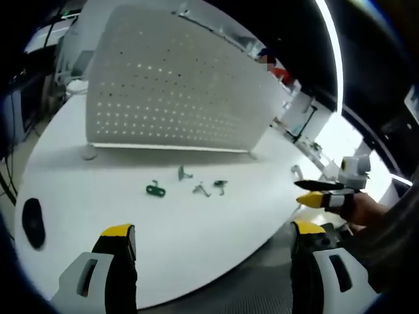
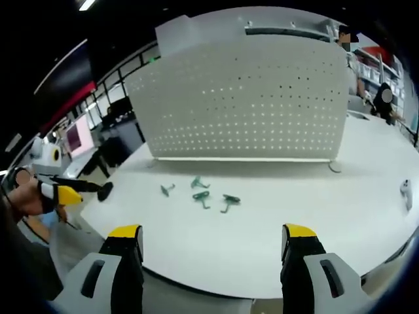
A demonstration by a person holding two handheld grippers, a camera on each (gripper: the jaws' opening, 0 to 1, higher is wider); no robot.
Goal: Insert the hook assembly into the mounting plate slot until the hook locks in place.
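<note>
Four small hooks (image 2: 200, 191) lying loose at frame centre on the white counter (image 2: 275, 222), before the upright perforated mounting plate (image 2: 255, 98). Left hand-held gripper (image 1: 213, 235) and right hand-held gripper (image 2: 213, 237) spread wide, grasping nothing.

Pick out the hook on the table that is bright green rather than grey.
It is the green hook, leftmost of the four in the left gripper view. The three grey hooks to its right are dull metal-coloured.
</note>
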